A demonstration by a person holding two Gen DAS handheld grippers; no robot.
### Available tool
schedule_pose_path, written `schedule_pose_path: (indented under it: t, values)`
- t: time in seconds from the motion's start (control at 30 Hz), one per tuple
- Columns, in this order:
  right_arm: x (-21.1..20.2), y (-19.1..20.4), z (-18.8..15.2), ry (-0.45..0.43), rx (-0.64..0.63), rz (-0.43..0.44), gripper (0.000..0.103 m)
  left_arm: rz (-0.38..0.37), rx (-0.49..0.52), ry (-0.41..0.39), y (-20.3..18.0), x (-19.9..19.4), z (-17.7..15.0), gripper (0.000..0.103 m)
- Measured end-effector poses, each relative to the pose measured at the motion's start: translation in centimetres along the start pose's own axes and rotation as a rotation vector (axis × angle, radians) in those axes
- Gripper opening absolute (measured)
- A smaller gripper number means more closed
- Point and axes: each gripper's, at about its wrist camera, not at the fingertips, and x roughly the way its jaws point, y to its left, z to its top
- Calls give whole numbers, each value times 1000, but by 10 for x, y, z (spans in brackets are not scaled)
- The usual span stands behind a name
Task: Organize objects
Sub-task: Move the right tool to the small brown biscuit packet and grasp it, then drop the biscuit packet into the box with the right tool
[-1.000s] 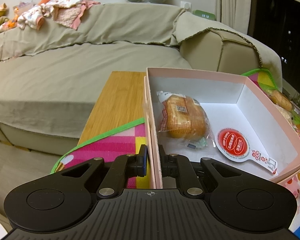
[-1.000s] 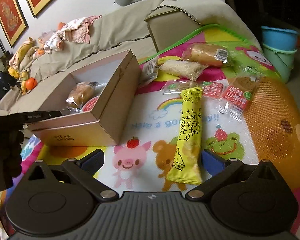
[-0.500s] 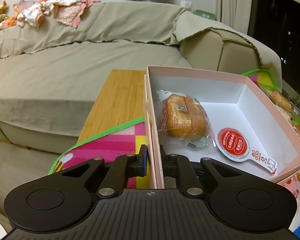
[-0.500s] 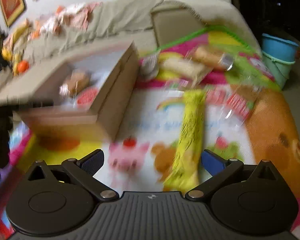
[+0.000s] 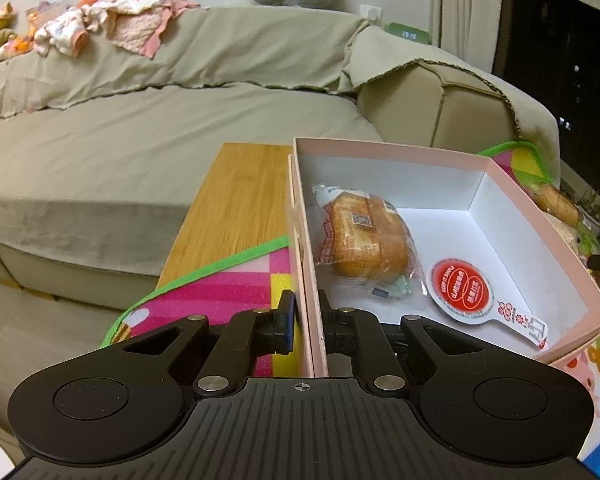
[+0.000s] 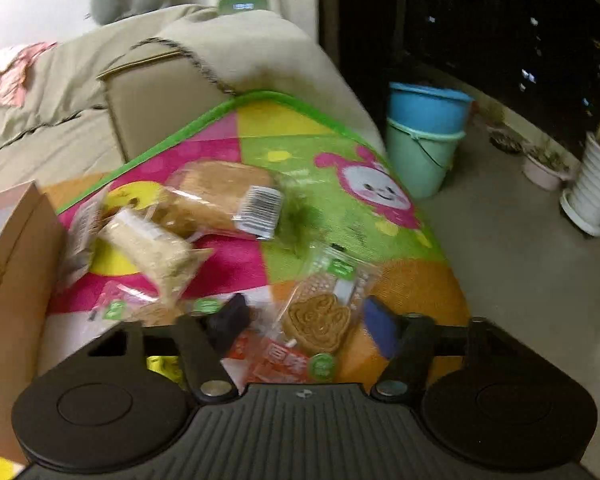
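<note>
My left gripper [image 5: 308,320] is shut on the left wall of the open pink box [image 5: 540,216]. Inside the box lie a wrapped bread [image 5: 364,244] and a round red sachet [image 5: 460,290]. In the blurred right wrist view, my right gripper [image 6: 306,320] hangs low over the play mat [image 6: 340,200], its jaws closing. A clear packet with a brown cookie [image 6: 320,320] lies between them, and the pads stand apart from it. A wrapped loaf with a barcode [image 6: 224,196] and a pale bar [image 6: 152,248] lie farther back.
The pink box's outer side [image 6: 12,264] stands at the left of the right wrist view. A yellow stick pack [image 6: 160,364] peeks out under the left finger. A sofa [image 5: 140,128] runs behind the table. Two stacked buckets [image 6: 424,120] and a white pot [image 6: 592,188] stand on the floor to the right.
My right gripper has swung right, from over the yellow stick pack to over the cookie packet, and its jaws have narrowed. The left gripper still holds the box wall.
</note>
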Motion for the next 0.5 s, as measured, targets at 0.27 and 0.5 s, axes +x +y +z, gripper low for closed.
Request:
schedule_pose_path:
  t: [0.27,0.5]
  values:
    - [-50,-6,-7,-8,-24,77,37,-2,0,-1,1,0,0,12]
    - [-132,6,-26,-14,-103,218,37,-7,-8,-2,1,-1,1,12]
